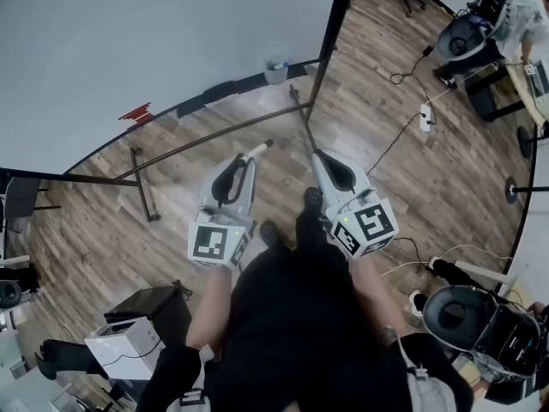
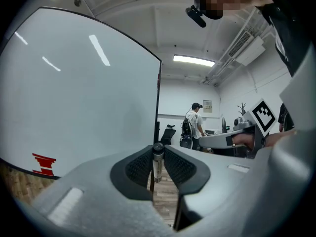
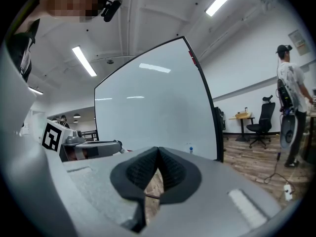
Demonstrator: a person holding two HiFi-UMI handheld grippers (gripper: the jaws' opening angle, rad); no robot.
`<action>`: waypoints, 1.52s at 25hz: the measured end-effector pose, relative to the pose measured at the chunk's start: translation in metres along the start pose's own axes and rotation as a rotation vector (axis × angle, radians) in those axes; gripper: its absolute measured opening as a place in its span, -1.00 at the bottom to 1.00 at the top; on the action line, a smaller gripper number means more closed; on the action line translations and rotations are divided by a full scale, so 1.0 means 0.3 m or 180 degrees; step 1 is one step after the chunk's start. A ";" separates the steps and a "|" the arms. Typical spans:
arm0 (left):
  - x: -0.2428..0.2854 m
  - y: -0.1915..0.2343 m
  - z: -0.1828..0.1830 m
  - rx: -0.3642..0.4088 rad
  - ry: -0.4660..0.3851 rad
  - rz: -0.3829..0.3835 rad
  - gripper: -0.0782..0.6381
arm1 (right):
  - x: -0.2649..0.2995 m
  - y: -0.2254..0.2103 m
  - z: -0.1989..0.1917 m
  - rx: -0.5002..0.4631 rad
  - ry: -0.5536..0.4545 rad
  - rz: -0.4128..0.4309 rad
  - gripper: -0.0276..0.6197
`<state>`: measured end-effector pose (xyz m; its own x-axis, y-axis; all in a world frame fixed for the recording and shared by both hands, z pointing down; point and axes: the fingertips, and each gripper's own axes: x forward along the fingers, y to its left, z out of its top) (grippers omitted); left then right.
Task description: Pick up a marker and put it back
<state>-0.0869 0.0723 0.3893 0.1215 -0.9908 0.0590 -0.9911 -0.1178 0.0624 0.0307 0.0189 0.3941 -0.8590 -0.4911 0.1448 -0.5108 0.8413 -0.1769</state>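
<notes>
The whiteboard (image 1: 154,41) stands ahead of me, its dark ledge (image 1: 214,93) running along the foot, a small cup (image 1: 275,70) near its right end; I judge that ledge the place to return to, ahead of my left claw (image 1: 244,160) and well apart; that claw grips the marker (image 2: 157,168), long axis upright across the jaws, dark cap on top; my right claw (image 3: 157,154) is closed on nothing.

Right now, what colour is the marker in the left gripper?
Pale barrel, dark cap on the marker; shows best in the left gripper view.
</notes>
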 end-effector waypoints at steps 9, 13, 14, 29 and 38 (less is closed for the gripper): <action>-0.039 -0.015 0.003 0.0022 -0.0003 -0.0157 -0.56 | -0.052 0.051 -0.005 -0.0012 -0.0080 -0.0165 -0.91; -0.054 -0.007 0.008 0.0005 -0.0022 -0.0160 -0.56 | -0.051 0.080 0.000 -0.0049 -0.0070 -0.0159 -0.91; -0.056 -0.005 0.010 0.0002 -0.0026 -0.0158 -0.56 | -0.049 0.084 0.000 -0.0058 -0.0060 -0.0156 -0.91; -0.023 0.069 0.006 -0.0056 -0.0021 -0.0151 -0.56 | 0.040 0.110 0.009 -0.0115 -0.0032 -0.0088 -0.91; 0.169 0.101 0.024 -0.0029 0.0009 -0.0157 -0.56 | 0.126 -0.020 0.061 -0.0078 -0.0072 -0.0072 -0.91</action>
<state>-0.1111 0.0181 0.3869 0.1705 -0.9836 0.0585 -0.9833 -0.1660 0.0745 0.0006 -0.0088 0.3827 -0.8479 -0.5148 0.1266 -0.5294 0.8350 -0.1499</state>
